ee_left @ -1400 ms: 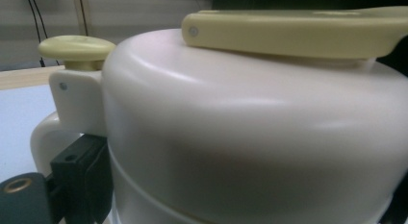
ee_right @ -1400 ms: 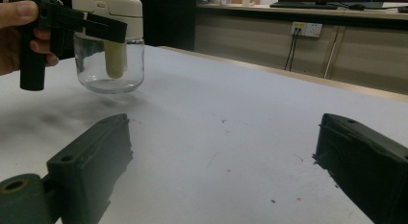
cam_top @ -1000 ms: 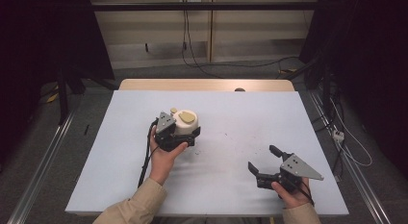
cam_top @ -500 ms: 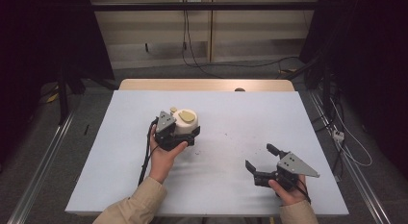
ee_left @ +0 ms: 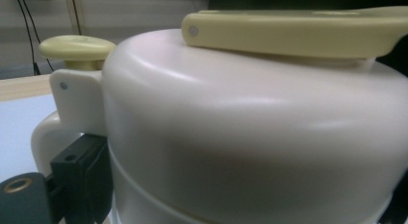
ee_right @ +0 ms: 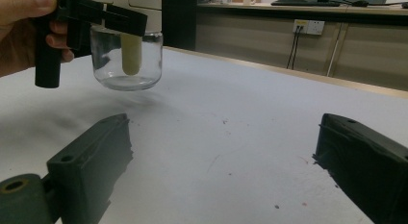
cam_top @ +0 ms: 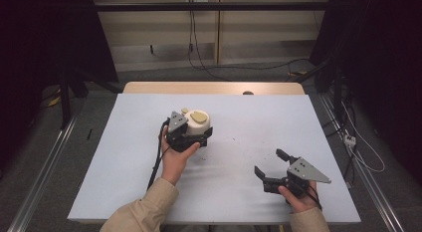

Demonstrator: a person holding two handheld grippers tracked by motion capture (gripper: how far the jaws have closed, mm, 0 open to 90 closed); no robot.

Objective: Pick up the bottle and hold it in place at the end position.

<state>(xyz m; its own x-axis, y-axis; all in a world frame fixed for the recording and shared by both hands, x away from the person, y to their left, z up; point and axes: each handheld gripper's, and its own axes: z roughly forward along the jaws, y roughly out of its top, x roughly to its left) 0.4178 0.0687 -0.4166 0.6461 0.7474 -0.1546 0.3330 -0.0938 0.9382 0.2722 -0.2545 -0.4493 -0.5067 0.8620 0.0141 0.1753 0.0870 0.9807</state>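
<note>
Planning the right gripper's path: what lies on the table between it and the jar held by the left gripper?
Nothing but bare table, with faint specks. In the right gripper view, the stretch from the right gripper to the glass jar is open; the high view agrees.

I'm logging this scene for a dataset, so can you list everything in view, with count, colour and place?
Jar: 1, clear glass with a cream lid and pale yellow lid parts, left of the table's middle, lifted off the table in the left gripper's jaws.
Table: 1, pale blue top with a wooden far edge, in the middle of the high view.
Wall sockets: white, on the far wall.
Cables: several, black, on the floor behind the table.
Rails: 2, grey metal, on the floor at either side of the table.
Left gripper: 1, black, shut on the jar.
Right gripper: 1, black with a grey plate, near the table's right front, jaws open.
Sleeves: 2, tan, at the bottom edge.
</note>
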